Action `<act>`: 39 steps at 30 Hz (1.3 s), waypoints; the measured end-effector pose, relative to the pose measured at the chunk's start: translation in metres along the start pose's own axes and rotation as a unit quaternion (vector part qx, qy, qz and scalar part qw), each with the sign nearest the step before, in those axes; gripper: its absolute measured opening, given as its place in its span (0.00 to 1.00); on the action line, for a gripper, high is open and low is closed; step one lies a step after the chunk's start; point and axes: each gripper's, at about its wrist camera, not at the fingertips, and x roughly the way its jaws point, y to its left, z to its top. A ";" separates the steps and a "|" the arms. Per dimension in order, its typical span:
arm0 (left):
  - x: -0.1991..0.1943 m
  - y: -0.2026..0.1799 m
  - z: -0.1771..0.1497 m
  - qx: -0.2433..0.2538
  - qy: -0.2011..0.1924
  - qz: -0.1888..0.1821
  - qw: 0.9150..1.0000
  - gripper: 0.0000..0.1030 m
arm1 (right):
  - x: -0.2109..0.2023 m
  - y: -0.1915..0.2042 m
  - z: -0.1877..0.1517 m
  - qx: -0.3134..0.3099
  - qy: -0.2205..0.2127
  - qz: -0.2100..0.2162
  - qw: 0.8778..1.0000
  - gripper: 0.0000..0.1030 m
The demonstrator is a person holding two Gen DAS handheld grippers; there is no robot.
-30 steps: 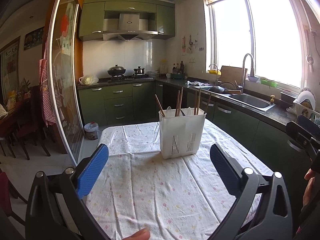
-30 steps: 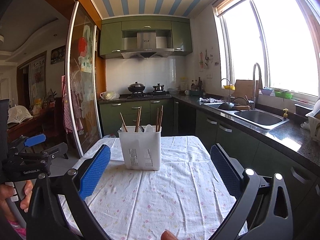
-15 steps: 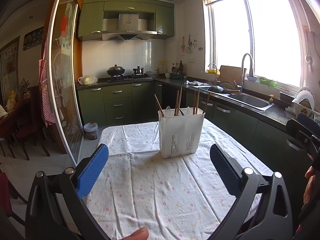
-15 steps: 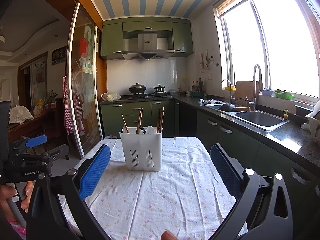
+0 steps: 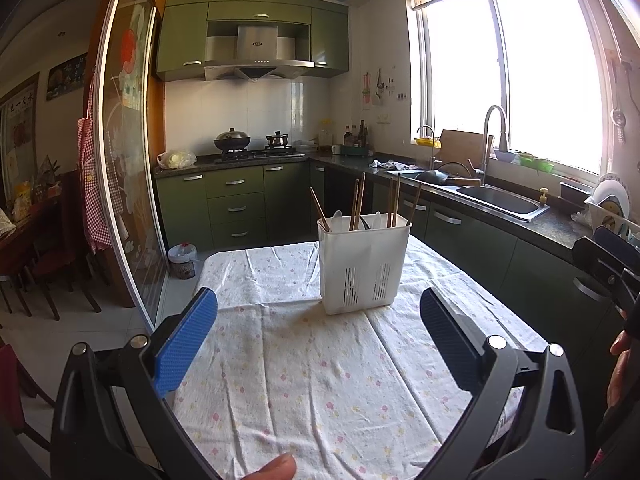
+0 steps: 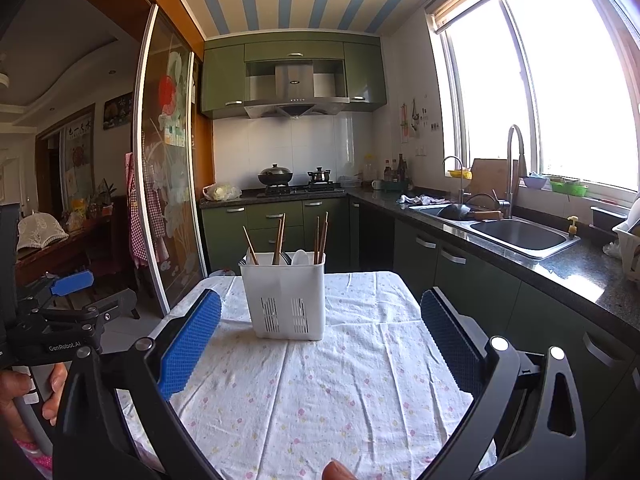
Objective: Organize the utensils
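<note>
A white slotted utensil holder stands upright on the floral tablecloth. It also shows in the right wrist view. Several wooden chopsticks and white spoons stand in it. My left gripper is open and empty, held back from the holder above the cloth. My right gripper is open and empty, also short of the holder. The left gripper shows at the left edge of the right wrist view.
Green cabinets and a dark counter with a sink run along the right. A stove with pots is at the back. A glass sliding door stands to the left of the table. A dish rack sits at far right.
Both views have shifted only slightly; the holder sits a touch higher in the right wrist view. Both grippers stay open and empty.
</note>
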 end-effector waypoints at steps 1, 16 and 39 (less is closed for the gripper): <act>0.000 0.000 0.000 0.000 0.000 0.000 1.000 0.94 | 0.000 0.000 0.000 0.000 0.000 0.000 1.000 0.96; 0.000 0.000 0.000 0.001 0.000 0.000 1.000 0.94 | 0.000 0.000 0.000 0.002 0.000 0.000 1.000 0.96; 0.001 0.002 -0.003 0.003 0.002 -0.001 1.000 0.94 | 0.000 0.003 -0.001 0.004 0.003 0.001 1.000 0.96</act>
